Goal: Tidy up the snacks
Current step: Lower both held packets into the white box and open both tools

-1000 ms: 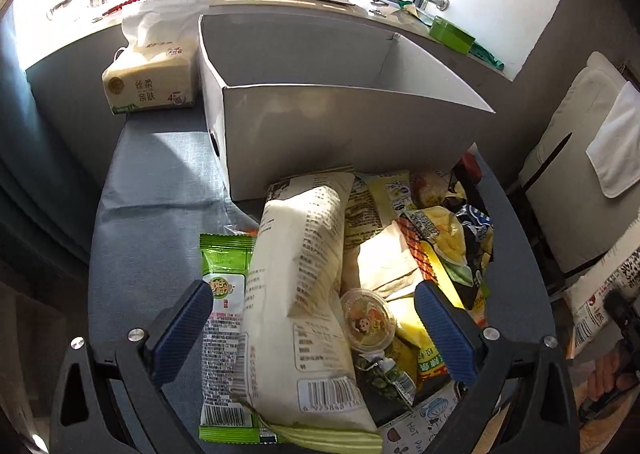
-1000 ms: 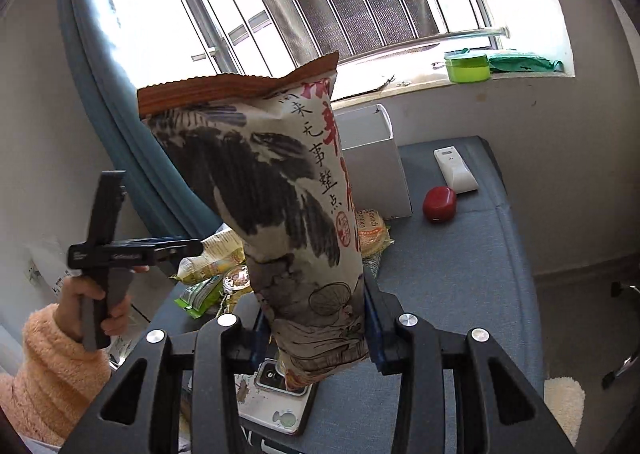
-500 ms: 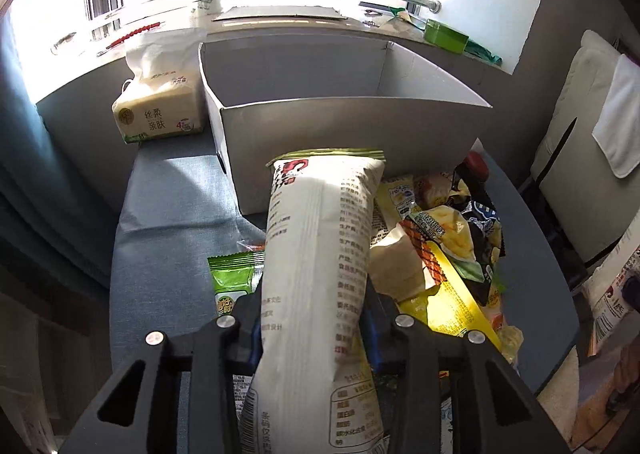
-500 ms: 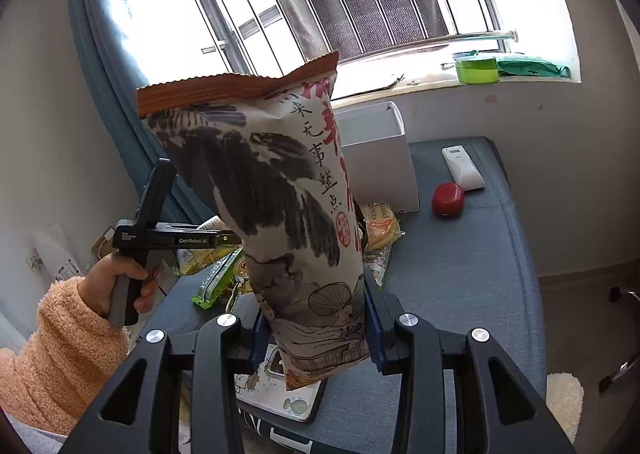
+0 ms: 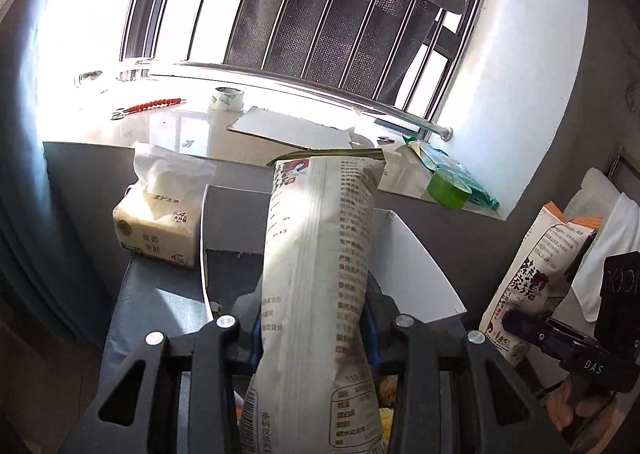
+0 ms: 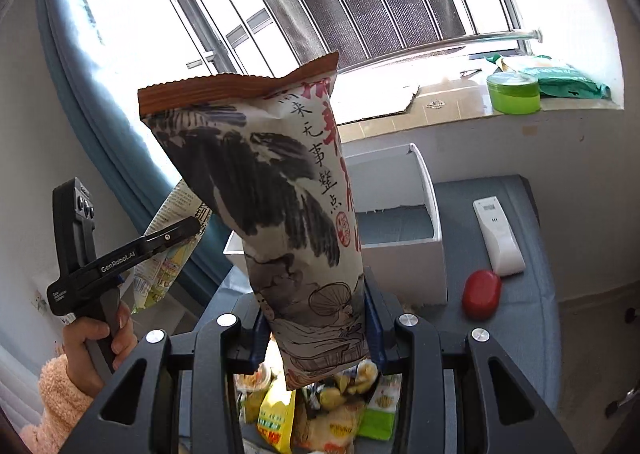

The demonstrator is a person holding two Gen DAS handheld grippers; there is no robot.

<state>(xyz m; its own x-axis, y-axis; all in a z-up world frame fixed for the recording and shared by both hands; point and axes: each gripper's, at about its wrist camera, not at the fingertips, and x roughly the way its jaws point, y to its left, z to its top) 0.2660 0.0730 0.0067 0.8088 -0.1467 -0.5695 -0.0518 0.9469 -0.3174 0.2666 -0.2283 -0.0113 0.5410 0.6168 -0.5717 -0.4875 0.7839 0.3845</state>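
Note:
My left gripper (image 5: 314, 334) is shut on a tall cream snack bag with printed text (image 5: 320, 254) and holds it upright in the air in front of the white box (image 5: 416, 266). My right gripper (image 6: 316, 330) is shut on a white bag with black ink art and a brown top seal (image 6: 272, 189), held upright above the snack pile (image 6: 320, 414). That bag also shows at the right of the left wrist view (image 5: 536, 274). The left gripper with its bag shows at the left of the right wrist view (image 6: 172, 242).
The white box (image 6: 400, 238) stands on the grey table (image 6: 528, 318). A red oval object (image 6: 481, 294) and a white remote (image 6: 498, 236) lie right of it. A tissue pack (image 5: 160, 221) sits left of the box. A green tub (image 6: 514, 91) is on the windowsill.
My left gripper closed on the cream bag, lifted it off the pile and tilted upward. My right gripper, still holding the ink-art bag, has moved nearer the box.

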